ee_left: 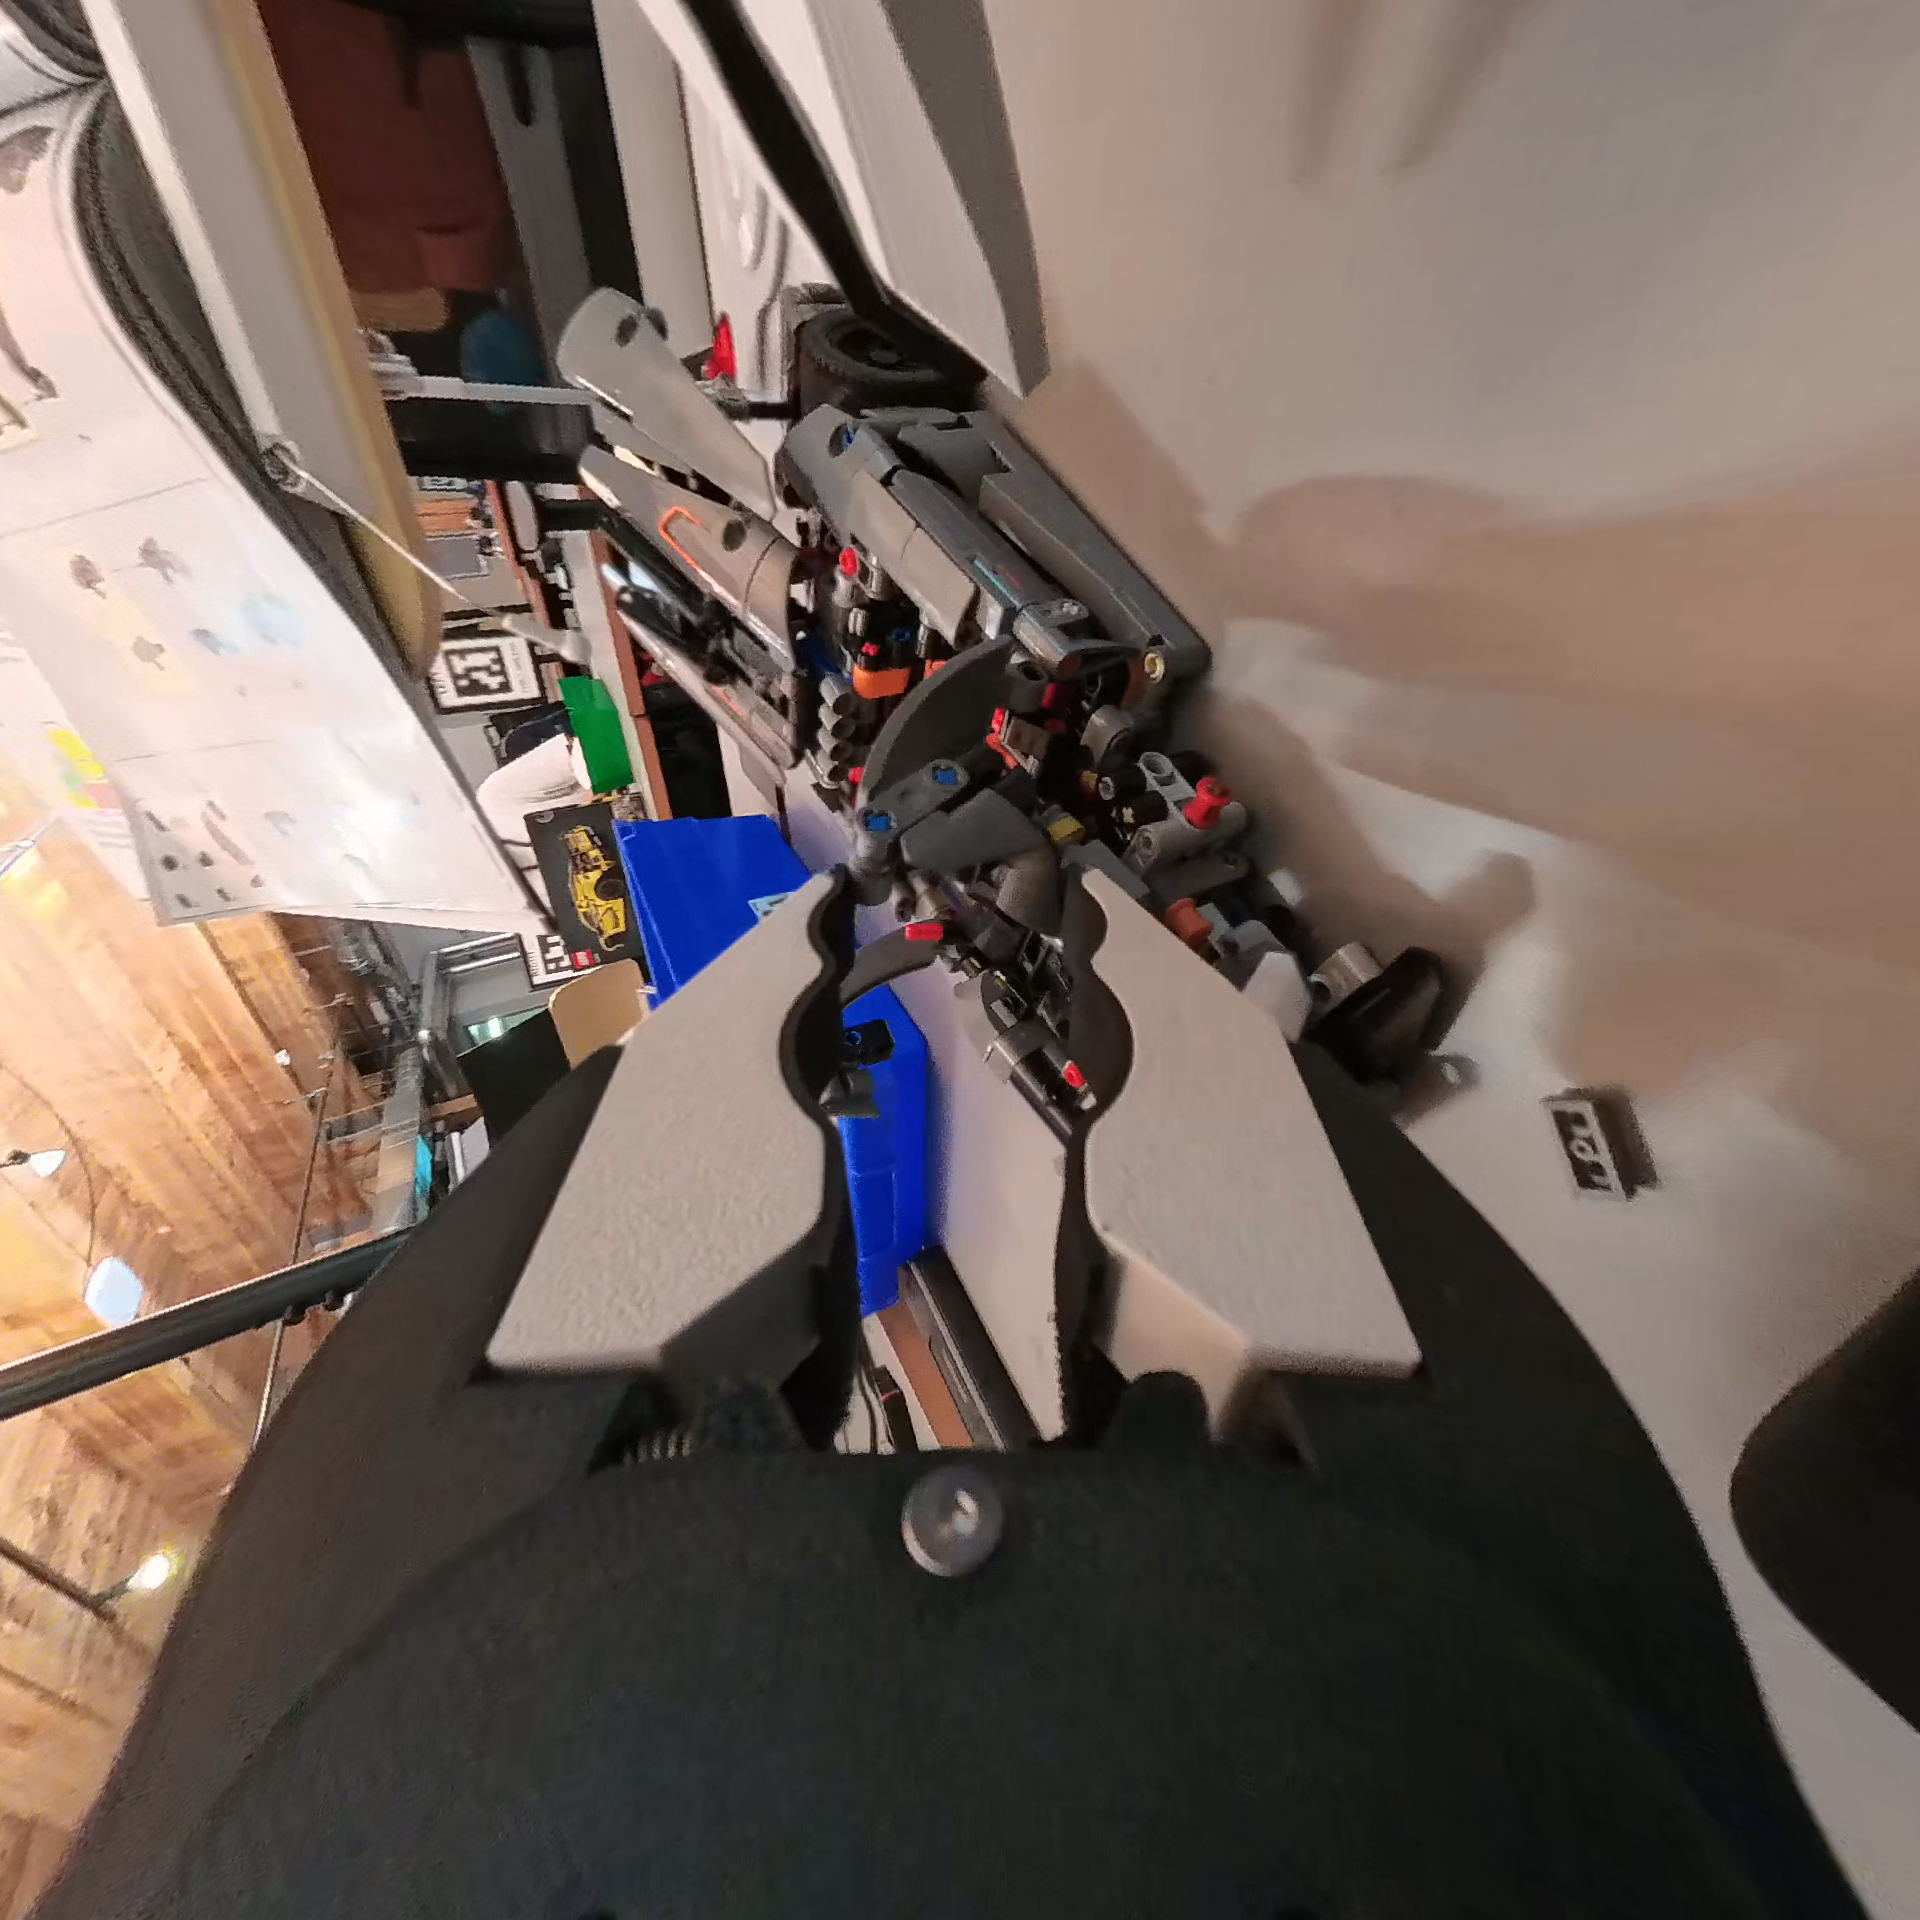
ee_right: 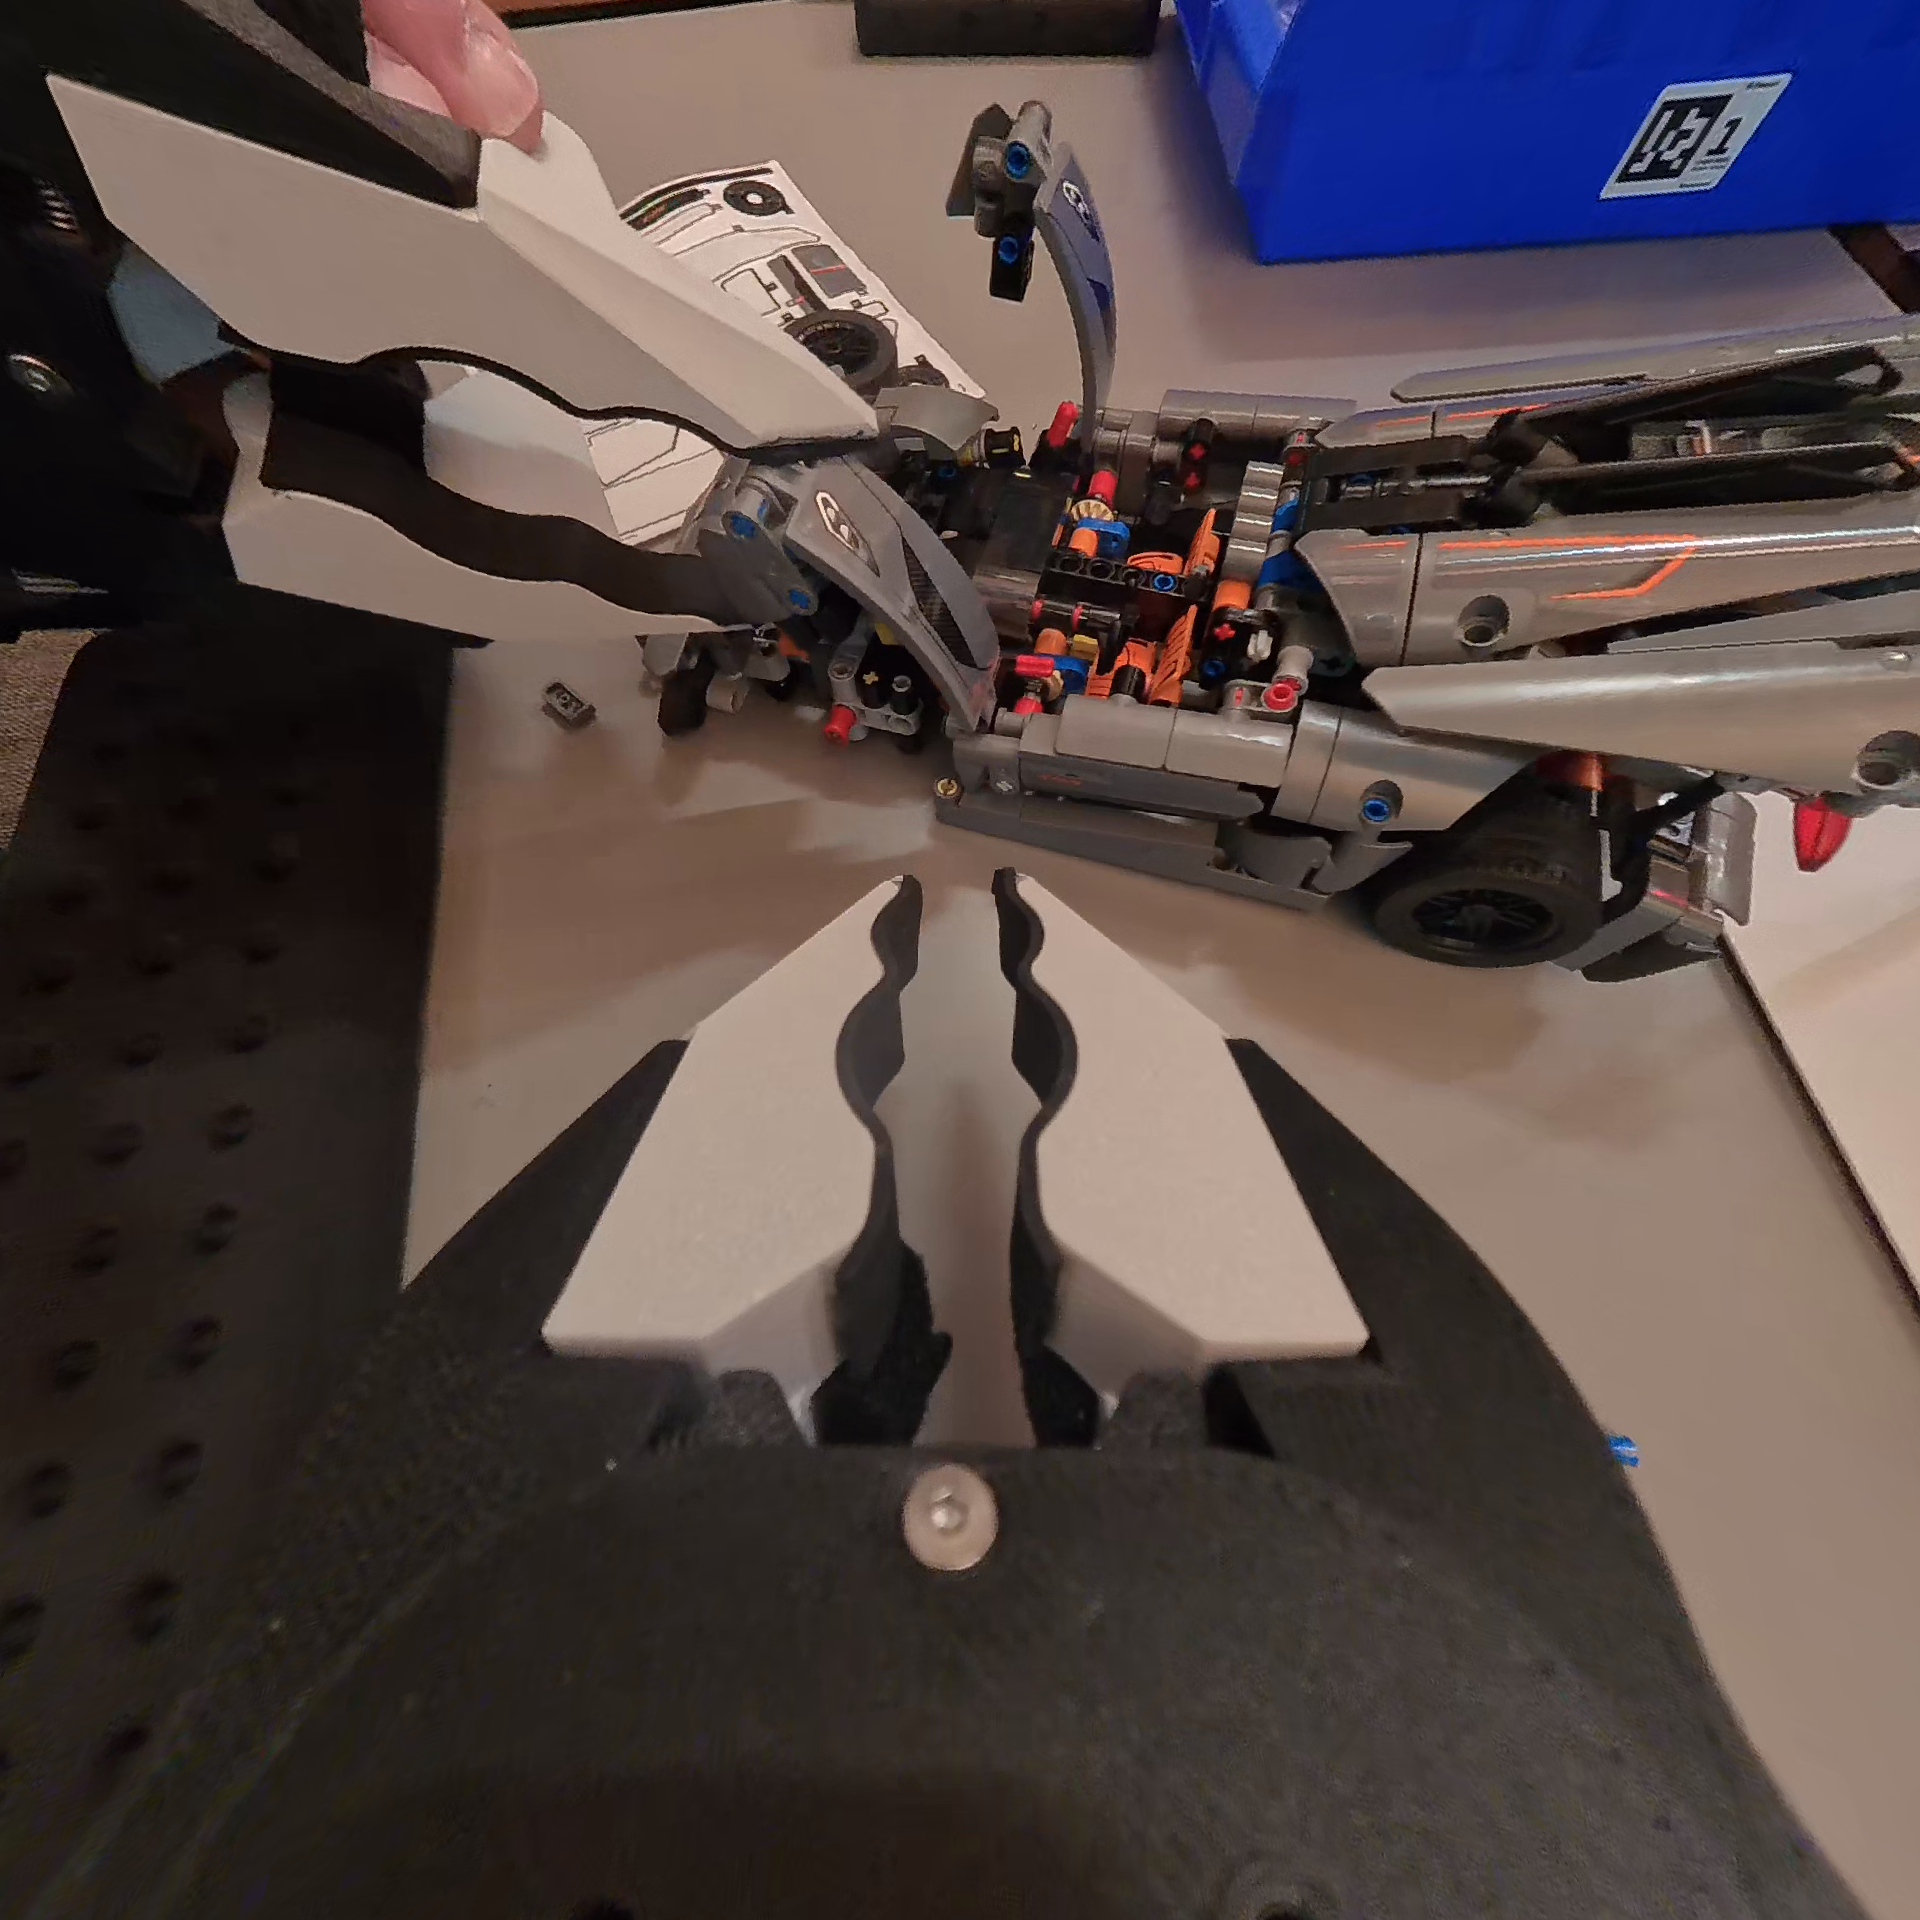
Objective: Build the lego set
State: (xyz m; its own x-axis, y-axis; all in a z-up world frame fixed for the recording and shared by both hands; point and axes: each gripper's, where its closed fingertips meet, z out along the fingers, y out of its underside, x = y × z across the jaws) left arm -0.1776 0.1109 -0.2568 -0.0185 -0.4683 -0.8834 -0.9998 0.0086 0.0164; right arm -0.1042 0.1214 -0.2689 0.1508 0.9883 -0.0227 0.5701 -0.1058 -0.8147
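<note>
**Left gripper at the car's front, right gripper free over the table**

In the right wrist view, a black perforated mat is seen along the left edge, and the grey table begins just beside it. Bare table is left between the mat and the lego car, which lies across the middle and right. A small loose grey piece rests on the table near the car's front. A printed sheet lies behind the front, and a blue bin stands behind the car, at the far right. A board's edge is seen at the right, near the rear wheel.

The left gripper comes in from the left, and its fingers are closed around the car's front structure, just beside the grey wheel arch. A person's fingertip rests on its top. In the left wrist view the same front parts are seen between the tips.

The right gripper is held over bare table in front of the car; its jaws stand slightly apart and nothing is held.
</note>
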